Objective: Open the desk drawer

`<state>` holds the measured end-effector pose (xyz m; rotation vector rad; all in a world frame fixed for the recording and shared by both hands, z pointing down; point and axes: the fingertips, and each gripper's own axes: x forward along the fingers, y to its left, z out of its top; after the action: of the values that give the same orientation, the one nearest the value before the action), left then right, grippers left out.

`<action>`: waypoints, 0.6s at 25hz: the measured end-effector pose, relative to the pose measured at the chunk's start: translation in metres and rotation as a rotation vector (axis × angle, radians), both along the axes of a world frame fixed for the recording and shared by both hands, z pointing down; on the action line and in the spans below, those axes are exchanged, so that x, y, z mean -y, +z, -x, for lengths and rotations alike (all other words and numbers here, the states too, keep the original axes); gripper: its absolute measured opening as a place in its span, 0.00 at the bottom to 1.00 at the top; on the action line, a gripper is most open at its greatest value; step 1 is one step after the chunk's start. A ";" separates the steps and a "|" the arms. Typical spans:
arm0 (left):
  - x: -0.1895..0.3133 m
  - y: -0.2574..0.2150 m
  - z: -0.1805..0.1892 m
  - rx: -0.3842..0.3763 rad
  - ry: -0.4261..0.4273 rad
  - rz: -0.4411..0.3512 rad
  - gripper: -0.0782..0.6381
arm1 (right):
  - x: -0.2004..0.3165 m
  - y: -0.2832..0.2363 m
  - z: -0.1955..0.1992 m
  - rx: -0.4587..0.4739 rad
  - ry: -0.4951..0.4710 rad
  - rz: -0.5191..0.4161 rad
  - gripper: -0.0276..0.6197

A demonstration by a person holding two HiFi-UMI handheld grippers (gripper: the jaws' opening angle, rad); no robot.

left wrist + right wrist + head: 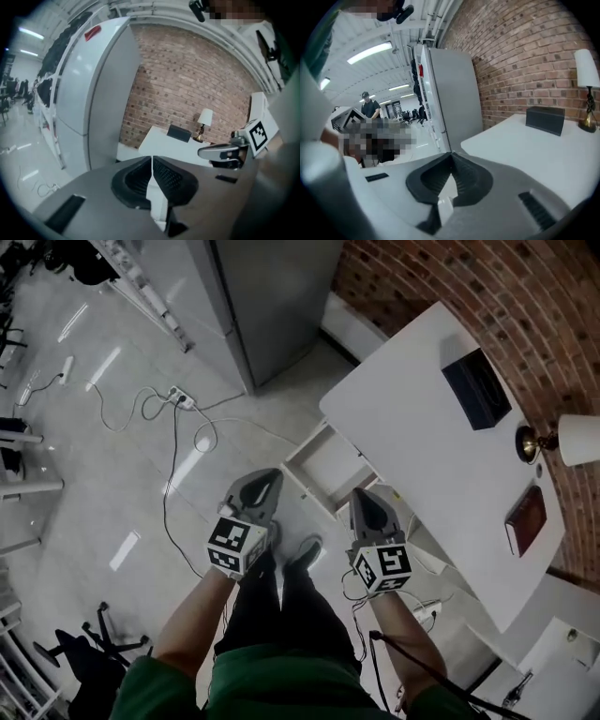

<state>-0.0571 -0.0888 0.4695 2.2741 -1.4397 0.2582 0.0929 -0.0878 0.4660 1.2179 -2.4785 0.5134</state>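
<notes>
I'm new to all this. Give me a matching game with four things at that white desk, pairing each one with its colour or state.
Things:
1. lamp
2. flat box
3. notebook
4. drawer

Descriptions:
A. reddish-brown cover
B. pulled open
C. white shade on a brass-coloured stand
D. dark, nearly black

Pairs: 1-C; 2-D; 3-A; 4-B
</notes>
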 end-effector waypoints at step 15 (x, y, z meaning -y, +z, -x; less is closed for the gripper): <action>-0.015 -0.255 -0.045 0.070 0.115 -0.450 0.12 | 0.002 -0.219 0.013 -0.021 -0.003 -0.380 0.04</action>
<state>-0.0124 -0.0735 0.2146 2.7350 -1.5253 0.0485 0.0795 -0.0901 0.2472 1.3418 -2.6374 0.0230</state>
